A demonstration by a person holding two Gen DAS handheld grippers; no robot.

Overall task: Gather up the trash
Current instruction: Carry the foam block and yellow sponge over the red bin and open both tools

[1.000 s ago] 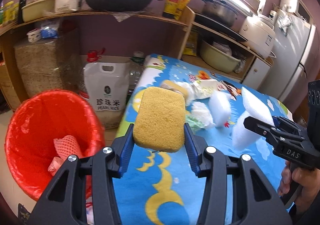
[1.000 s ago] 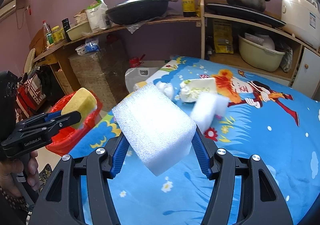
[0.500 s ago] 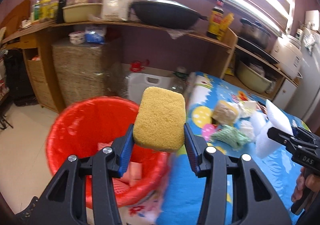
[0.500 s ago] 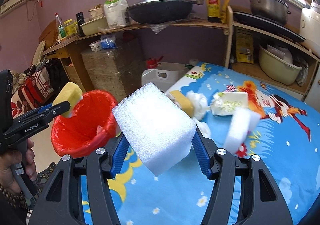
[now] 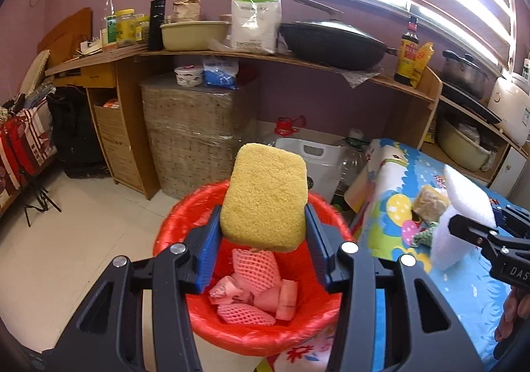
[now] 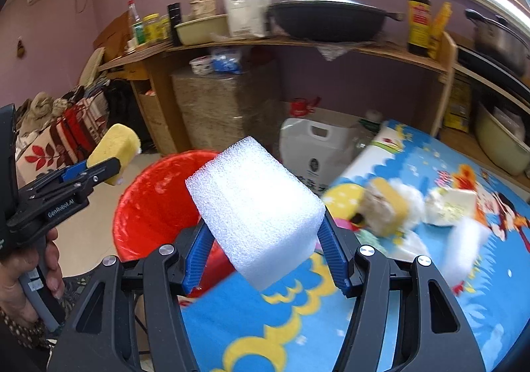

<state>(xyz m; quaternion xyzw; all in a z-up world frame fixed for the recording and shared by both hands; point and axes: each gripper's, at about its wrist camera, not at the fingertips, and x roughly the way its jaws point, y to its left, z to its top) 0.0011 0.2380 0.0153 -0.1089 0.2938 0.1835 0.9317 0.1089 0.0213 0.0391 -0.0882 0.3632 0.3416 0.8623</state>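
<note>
My left gripper (image 5: 263, 236) is shut on a yellow sponge (image 5: 265, 196) and hangs over the red bin (image 5: 265, 335), which holds pink foam netting (image 5: 255, 286). From the right wrist view the same yellow sponge (image 6: 114, 148) shows at the left, beside the bin (image 6: 155, 203). My right gripper (image 6: 265, 246) is shut on a white foam block (image 6: 255, 206), above the table edge next to the bin. More scraps lie on the blue patterned cloth (image 6: 331, 332): a yellow-and-white sponge (image 6: 387, 206), a white tray piece (image 6: 447, 206) and a white foam slab (image 6: 467, 249).
A white rice bag (image 6: 314, 153) and a clear bottle (image 5: 354, 160) stand on the floor behind the bin. A wrapped wicker chest (image 5: 192, 137) and wooden shelves (image 5: 298, 57) with a wok, bottles and pots line the wall. A hand (image 6: 29, 266) grips the left tool.
Both grippers have swung left from over the table toward the red bin. The yellow sponge now hangs over the bin's opening; the white block has reached the table's edge. Grips unchanged.
</note>
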